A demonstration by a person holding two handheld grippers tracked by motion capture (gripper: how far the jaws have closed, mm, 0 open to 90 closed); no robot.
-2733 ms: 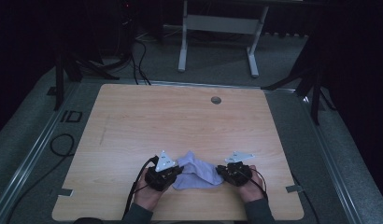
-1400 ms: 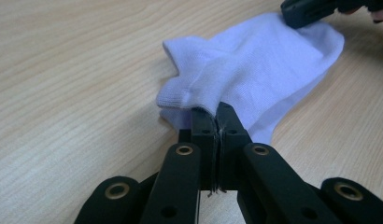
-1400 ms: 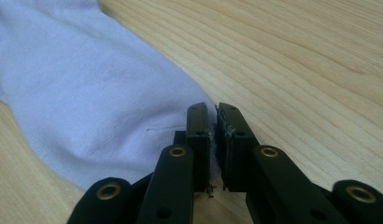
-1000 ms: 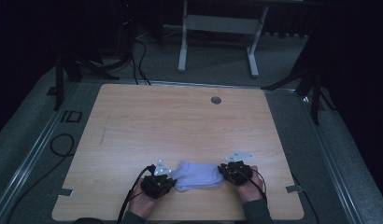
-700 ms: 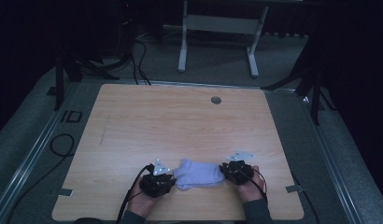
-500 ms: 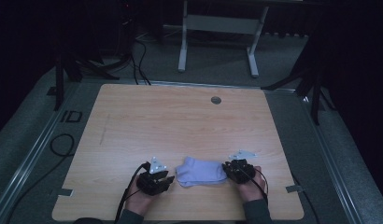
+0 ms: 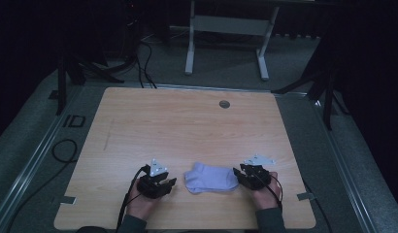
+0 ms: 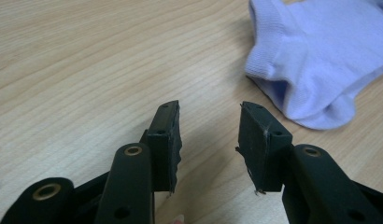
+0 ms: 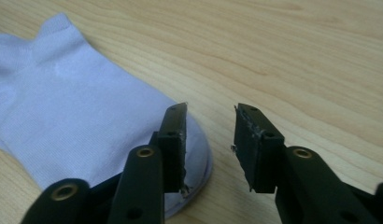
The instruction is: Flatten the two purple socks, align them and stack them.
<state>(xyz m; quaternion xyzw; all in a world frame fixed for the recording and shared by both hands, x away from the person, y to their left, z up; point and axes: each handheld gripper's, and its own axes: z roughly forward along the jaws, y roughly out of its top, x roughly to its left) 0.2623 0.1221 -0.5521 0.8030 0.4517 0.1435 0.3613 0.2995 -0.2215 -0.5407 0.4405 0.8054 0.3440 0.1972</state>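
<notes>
- Currently, the sock (image 7: 211, 177) lies flat on the desk (image 7: 187, 126), near its front edge, between the two grippers; it appears folded or laid double, with cuff and heel toward the person's left and the rounded end toward the right.
- Left gripper (image 8: 209, 126): jaws spread, nothing between them. It sits just short of the cuff end of the sock, apart from the fabric, over bare wood.
- Right gripper (image 9: 209, 126): jaws spread, nothing pinched. One jaw hangs over the rounded end of the sock; the other is over bare desk. Whether that jaw touches the fabric cannot be determined.
- Assessment of progress: the sock looks tidy and compact, and neither gripper holds it. The laying-out or folding step appears complete or close to complete.
- Remaining work, as judged from this state: possibly a final smoothing, or moving the sock elsewhere. No second sock is near it on the desk.
</notes>
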